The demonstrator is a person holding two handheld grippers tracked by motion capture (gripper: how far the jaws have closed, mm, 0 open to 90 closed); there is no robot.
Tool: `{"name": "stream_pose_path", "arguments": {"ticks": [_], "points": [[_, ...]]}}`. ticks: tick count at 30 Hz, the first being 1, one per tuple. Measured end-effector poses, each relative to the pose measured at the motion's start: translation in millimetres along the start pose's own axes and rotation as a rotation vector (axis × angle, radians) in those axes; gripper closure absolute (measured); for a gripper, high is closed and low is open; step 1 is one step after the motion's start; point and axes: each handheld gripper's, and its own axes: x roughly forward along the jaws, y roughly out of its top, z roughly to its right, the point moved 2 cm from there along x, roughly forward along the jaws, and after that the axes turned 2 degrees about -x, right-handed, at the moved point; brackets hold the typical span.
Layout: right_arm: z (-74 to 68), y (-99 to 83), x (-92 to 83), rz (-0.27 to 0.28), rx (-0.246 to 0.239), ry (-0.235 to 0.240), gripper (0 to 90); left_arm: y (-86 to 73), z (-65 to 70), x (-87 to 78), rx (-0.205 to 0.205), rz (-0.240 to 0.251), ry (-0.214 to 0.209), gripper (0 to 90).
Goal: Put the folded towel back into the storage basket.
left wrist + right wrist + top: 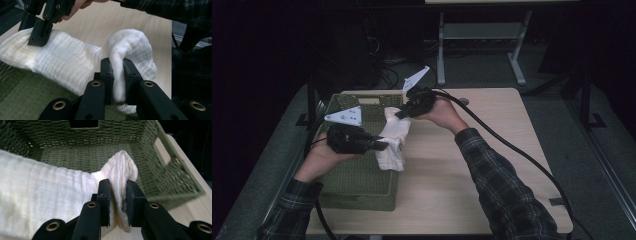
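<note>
Cloth is hanging between your two grippers, a folded white towel (393,137) held in the air over the right edge of the green woven basket (357,180), at the left side of the wooden table (492,165). On the left, nearer you, your left gripper (382,146) is pinching one bunched end of the towel; in the left gripper view its jaws are closing narrowly on that thick fold (117,75). Farther away and to the right, your right gripper (401,115) is clamping the other end, with cloth squeezed between its pads (118,200). You are gripping both ends so the towel is staying stretched and folded rather than drooping open. Beyond the right gripper's jaws, the basket's bare floor is lying open, so you are probably carrying the towel across to lower it inside.
</note>
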Motion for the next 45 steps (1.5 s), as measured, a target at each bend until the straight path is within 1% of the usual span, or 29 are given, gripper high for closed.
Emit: {"name": "stream_pose_path", "arguments": {"ticks": [5, 6, 8, 10, 16, 18, 20, 21, 22, 24, 25, 27, 28, 29, 31, 32, 35, 36, 37, 40, 42, 45], "points": [[-7.5, 12.9, 20.6, 0.008, -0.020, 0.013, 75.2, -15.6, -1.9, -16.7, -0.017, 0.003, 0.022, 80.2], [-8.8, 14.7, 24.5, 0.008, -0.029, 0.013, 75.2, -18.5, -2.1, -19.0, -0.019, -0.005, 0.027, 80.2], [-11.6, 17.4, 30.2, 0.008, -0.023, 0.020, 75.2, -24.0, -1.9, -22.0, -0.027, -0.010, 0.032, 80.2], [-14.1, 19.2, 37.2, 0.005, -0.024, 0.025, 75.3, -29.1, -1.0, -22.4, -0.037, -0.017, 0.035, 80.2], [-22.9, 17.1, 52.5, -0.005, -0.029, 0.048, 75.2, -43.4, 4.3, -17.1, -0.042, -0.059, 0.029, 79.9], [-26.2, 14.6, 57.8, -0.016, -0.028, 0.055, 75.3, -48.3, 4.6, -15.7, -0.044, -0.063, 0.025, 79.8], [-28.3, 12.6, 62.5, -0.022, -0.037, 0.060, 75.2, -52.4, 5.0, -14.4, -0.048, -0.070, 0.025, 79.5], [-29.2, 11.8, 64.4, -0.023, -0.037, 0.063, 75.2, -54.3, 5.0, -13.5, -0.050, -0.066, 0.025, 79.1], [-30.0, 11.4, 66.0, -0.025, -0.033, 0.066, 75.3, -55.7, 4.6, -12.7, -0.052, -0.065, 0.028, 76.6], [-30.5, 10.6, 68.6, -0.024, -0.033, 0.067, 75.2, -57.8, 2.5, -10.5, -0.066, -0.056, 0.039, 63.9], [-30.3, 10.2, 69.6, -0.022, -0.032, 0.069, 75.2, -58.6, 1.2, -9.2, -0.074, -0.052, 0.040, 58.8], [-29.4, 9.3, 71.4, -0.022, -0.031, 0.071, 75.2, -58.9, -0.8, -6.6, -0.082, -0.052, 0.062, 49.8], [-29.1, 8.7, 72.4, -0.022, -0.029, 0.075, 75.2, -58.8, -1.9, -5.2, -0.087, -0.048, 0.061, 46.9], [-28.7, 8.2, 73.3, -0.021, -0.030, 0.074, 75.2, -58.3, -2.7, -3.7, -0.089, -0.042, 0.070, 44.6], [-27.1, 7.2, 74.7, -0.020, -0.029, 0.068, 75.2, -56.9, -4.5, -1.2, -0.095, -0.037, 0.077, 41.5], [-25.9, 6.8, 74.9, -0.016, -0.024, 0.073, 75.2, -56.1, -5.2, 0.4, -0.096, -0.028, 0.077, 41.2], [-20.9, 6.3, 74.8, -0.003, -0.032, 0.061, 75.2, -53.1, -7.8, 4.4, -0.106, -0.004, 0.082, 39.8], [-19.7, 6.4, 74.3, 0.005, -0.024, 0.061, 75.2, -52.1, -8.2, 5.8, -0.110, 0.003, 0.080, 39.5], [-17.2, 6.4, 74.2, 0.014, -0.029, 0.056, 75.2, -51.3, -9.1, 7.4, -0.107, 0.007, 0.082, 39.5], [-10.3, 6.1, 74.2, 0.037, -0.014, 0.046, 75.1, -49.6, -10.9, 12.6, -0.109, 0.010, 0.076, 39.2], [-5.0, 5.4, 75.2, 0.039, -0.008, 0.040, 75.1, -48.5, -11.7, 15.0, -0.110, 0.012, 0.074, 39.2], [0.4, 2.0, 78.7, 0.027, 0.002, 0.036, 74.7, -47.6, -12.4, 17.3, -0.110, 0.016, 0.071, 39.2]]}}
